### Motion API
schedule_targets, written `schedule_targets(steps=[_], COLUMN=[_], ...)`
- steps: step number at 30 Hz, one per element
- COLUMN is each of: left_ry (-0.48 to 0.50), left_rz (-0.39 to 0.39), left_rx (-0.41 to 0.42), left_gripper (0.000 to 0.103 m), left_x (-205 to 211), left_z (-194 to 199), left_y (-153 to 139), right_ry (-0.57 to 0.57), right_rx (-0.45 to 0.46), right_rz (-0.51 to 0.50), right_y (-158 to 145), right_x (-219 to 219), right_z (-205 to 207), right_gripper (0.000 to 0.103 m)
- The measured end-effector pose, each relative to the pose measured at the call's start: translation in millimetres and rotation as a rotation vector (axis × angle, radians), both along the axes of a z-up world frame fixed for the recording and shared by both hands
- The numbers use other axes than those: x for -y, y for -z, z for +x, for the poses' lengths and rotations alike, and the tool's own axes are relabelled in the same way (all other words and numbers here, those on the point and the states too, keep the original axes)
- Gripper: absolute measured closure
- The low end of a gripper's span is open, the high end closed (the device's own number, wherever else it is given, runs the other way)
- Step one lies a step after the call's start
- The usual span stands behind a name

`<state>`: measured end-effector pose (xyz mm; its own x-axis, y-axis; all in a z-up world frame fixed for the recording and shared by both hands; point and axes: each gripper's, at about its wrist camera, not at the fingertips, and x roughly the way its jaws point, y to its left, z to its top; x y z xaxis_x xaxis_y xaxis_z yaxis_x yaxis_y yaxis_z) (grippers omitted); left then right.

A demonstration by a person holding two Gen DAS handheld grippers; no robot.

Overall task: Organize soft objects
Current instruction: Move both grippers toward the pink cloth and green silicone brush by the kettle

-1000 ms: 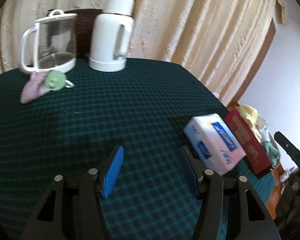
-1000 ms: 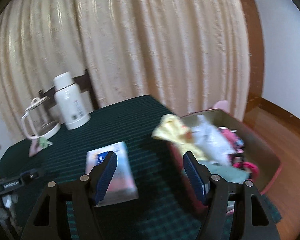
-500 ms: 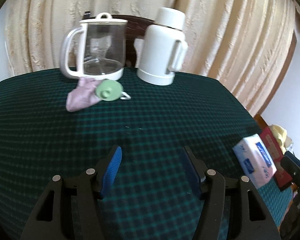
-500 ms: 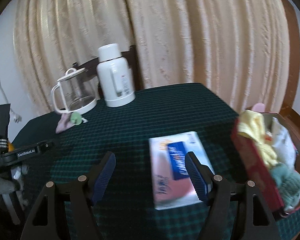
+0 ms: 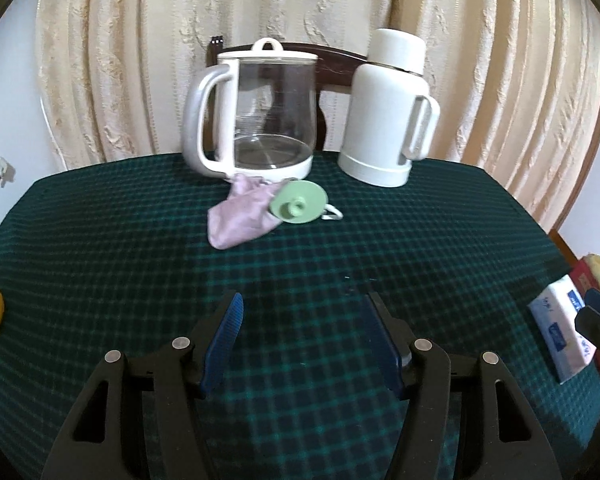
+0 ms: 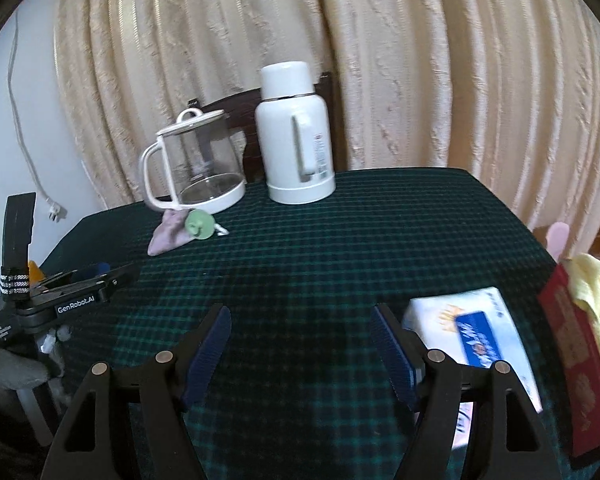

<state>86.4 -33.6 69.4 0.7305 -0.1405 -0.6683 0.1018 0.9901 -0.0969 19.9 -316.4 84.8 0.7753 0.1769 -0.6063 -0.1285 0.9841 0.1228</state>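
1. Your left gripper has its jaws apart with nothing between the blue pads; only the dark green checked tablecloth lies below them.
2. Your right gripper stands a little wider, also holding nothing, and its right finger crosses in front of the near corner of the tissue pack.
3. Ahead of your left gripper, well apart from it, lies the pink cloth, crumpled on the tablecloth and touching the front of the glass kettle.
4. You can see a round green lid resting on the right end of that pink cloth, with a small white loop just beside it.
5. To the right of the kettle stands a white thermos, upright, its handle turned to the right in your left view.
6. At the right edge of the table sits a red box just beside the tissue pack, with a yellow cloth draped over its rim; what else is in it you cannot tell.
7. From your right view, the left gripper shows at the left edge over the table's corner.
8. Behind the table hangs a cream curtain, with a dark chair back showing between kettle and thermos.
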Motion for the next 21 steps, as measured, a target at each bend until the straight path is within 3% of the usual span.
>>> schedule_targets(steps=[10,21], left_ry=[-0.038,-0.052], left_rz=[0.022,0.027], left_rx=[-0.01,-0.028], left_gripper=[0.04,0.04], left_x=[-28,-49], left_z=[13,68], left_y=[8,16], right_ry=[-0.049,-0.103], right_rx=[-0.054,-0.123], right_rz=[0.011,0.032], right_y=[11,24], right_x=[-29,-56], right_z=[31,70], right_gripper=[0.028,0.028])
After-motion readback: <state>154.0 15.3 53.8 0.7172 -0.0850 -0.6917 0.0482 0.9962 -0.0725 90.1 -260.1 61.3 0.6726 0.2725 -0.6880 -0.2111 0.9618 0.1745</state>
